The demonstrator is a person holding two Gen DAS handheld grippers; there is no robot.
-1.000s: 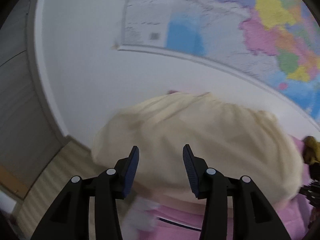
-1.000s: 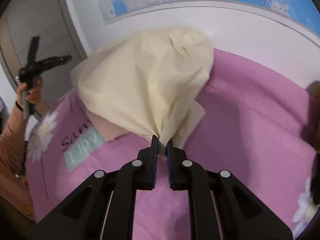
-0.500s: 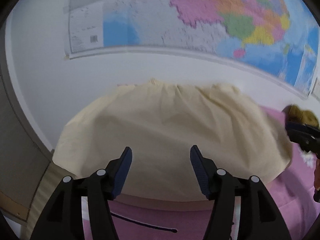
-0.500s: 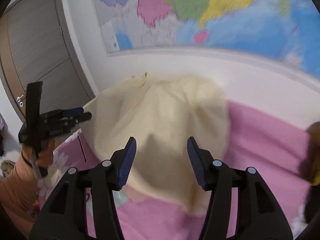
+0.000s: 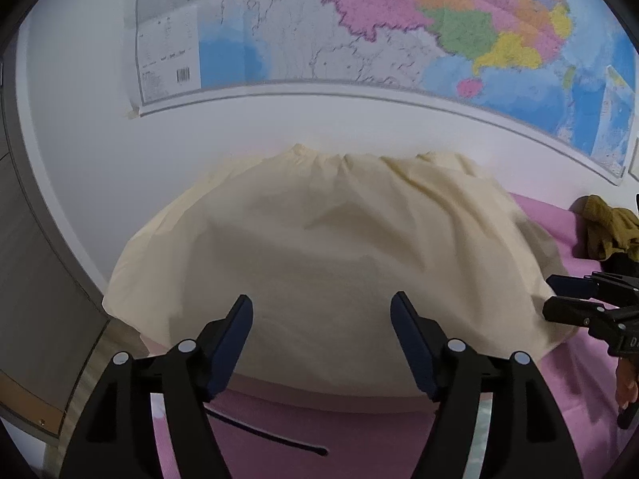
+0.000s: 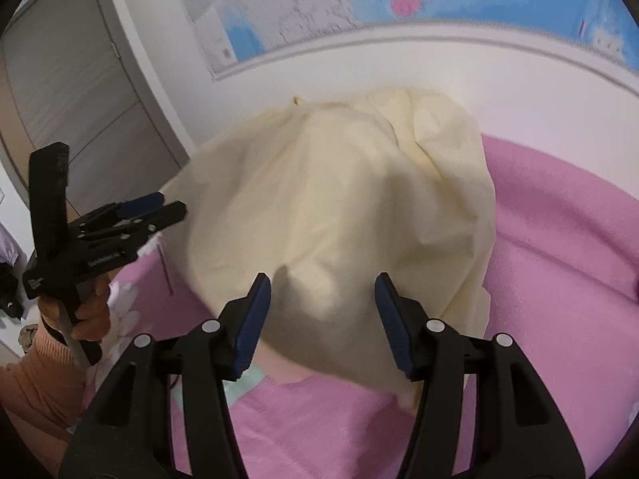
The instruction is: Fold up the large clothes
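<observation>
A large cream garment [image 5: 339,247] lies spread in a puffed heap on the pink bedspread [image 5: 359,431], its far edge against the white wall. My left gripper [image 5: 321,307] hovers over its near edge with the jaws opening and nothing pinched between them. My right gripper [image 6: 322,283] hangs over the cloth's near corner [image 6: 339,239], its jaws also opening and not touching the fabric. Each gripper shows in the other's view: the right gripper [image 5: 579,299] at the right edge, and the left gripper [image 6: 120,223] held in a hand at the left.
A coloured map [image 5: 399,32] hangs on the wall behind the bed. A mustard-coloured cloth [image 5: 611,231] lies bunched at the far right of the bed. A grey door [image 6: 72,92] stands to the left, beyond the bed's edge. An orange sleeve [image 6: 36,383] is at the lower left.
My right gripper let go of the cream cloth's pinched corner and opened wide. The cloth dropped and spread on the bed. My left gripper opened wider and shifted sideways along the cloth's edge.
</observation>
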